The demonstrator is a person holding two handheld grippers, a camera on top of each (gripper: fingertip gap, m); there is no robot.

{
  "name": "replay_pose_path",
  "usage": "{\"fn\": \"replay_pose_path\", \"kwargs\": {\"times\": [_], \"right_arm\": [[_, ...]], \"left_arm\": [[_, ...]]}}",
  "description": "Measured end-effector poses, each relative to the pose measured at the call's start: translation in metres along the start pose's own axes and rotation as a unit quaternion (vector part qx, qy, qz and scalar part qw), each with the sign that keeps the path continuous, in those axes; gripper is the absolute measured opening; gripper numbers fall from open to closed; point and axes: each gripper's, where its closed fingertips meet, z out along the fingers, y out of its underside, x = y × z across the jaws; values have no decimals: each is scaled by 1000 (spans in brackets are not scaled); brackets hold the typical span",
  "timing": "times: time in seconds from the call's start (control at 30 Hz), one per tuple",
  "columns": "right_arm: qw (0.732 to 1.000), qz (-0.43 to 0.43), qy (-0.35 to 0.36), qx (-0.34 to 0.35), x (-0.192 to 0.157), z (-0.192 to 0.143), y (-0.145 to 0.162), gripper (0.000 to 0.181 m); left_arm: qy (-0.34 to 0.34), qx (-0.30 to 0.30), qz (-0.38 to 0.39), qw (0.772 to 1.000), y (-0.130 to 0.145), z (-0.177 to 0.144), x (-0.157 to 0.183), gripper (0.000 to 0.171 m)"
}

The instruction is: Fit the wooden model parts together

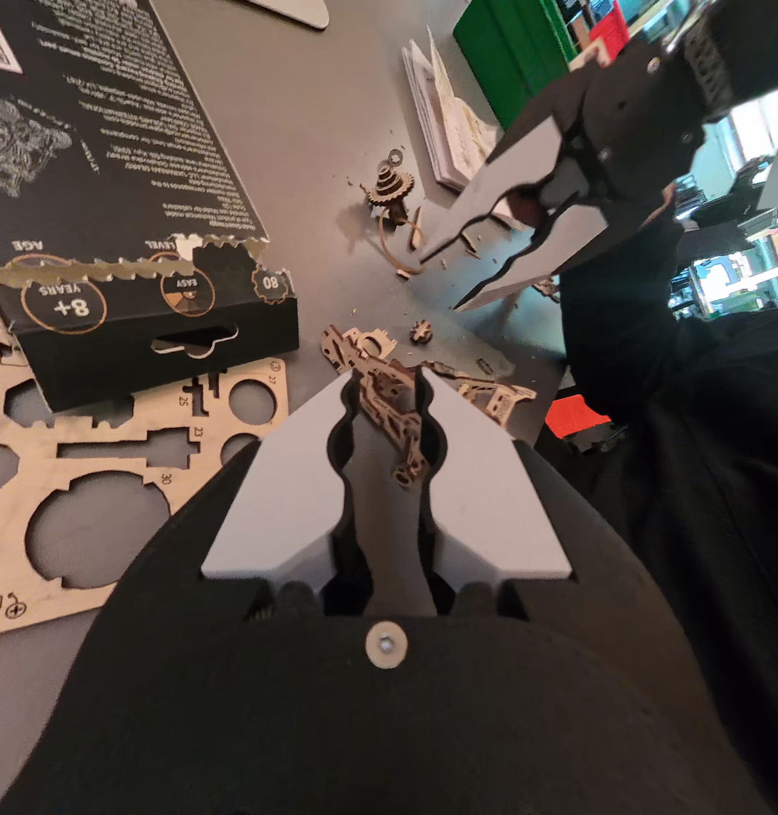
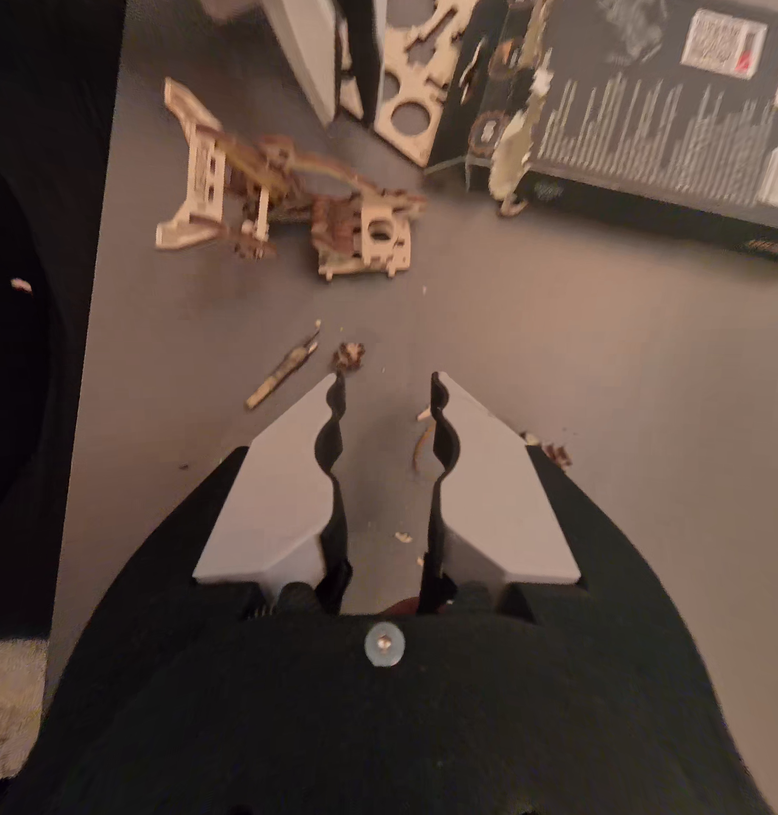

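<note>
Grey-padded left tongs (image 1: 387, 375) sit closest to the lens, their jaws set narrow around the partly built wooden model (image 1: 393, 408). Its fretwork frame runs up between the wavy inner faces, and the right finger appears to press its edge; whether the left finger touches it I cannot tell. The model's far end reaches past the fingertips onto the grey table (image 1: 299, 145), with a paler winged section spreading to the right.

Just beyond it lies a small cross-shaped wooden piece (image 1: 421, 331), and farther off stands a stacked gear assembly (image 1: 389, 187) with a thin wooden ring (image 1: 389, 244) beside it, amid splinters. Left of the tongs lies a punched-out plywood sheet (image 1: 113, 463), and a torn black kit box (image 1: 149, 326) rests partly on it. A white booklet (image 1: 444, 123) lies near the far edge.

Right tongs (image 2: 385, 379) hover over bare table with jaws moderately apart, holding nothing. From the left wrist view they (image 1: 437, 282) hang tilted above the scraps, well clear of the model. Just ahead of their left fingertip sits that small dark wooden piece (image 2: 348, 355), with a wooden sliver (image 2: 283, 375) to its left. Farther ahead the model (image 2: 290, 198) lies blurred on the table.
</note>
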Motion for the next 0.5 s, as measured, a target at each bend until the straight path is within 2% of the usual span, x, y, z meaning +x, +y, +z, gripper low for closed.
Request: {"fn": "replay_pose_path", "kwargs": {"times": [0.1,0.23,0.33,0.5], "right_arm": [[1000,-18,9,-17,-6,3,16,32],[999,-45,-6,10,-20,14,8,29],[999,-51,3,8,-17,27,8,27],[998,-52,-1,34,-16,28,-1,10]], "left_arm": [[13,12,0,1000,-5,-2,7,28],[21,24,12,999,-2,-7,19,34],[19,35,19,999,5,-16,29,40],[3,47,26,999,13,-30,33,42]]}}
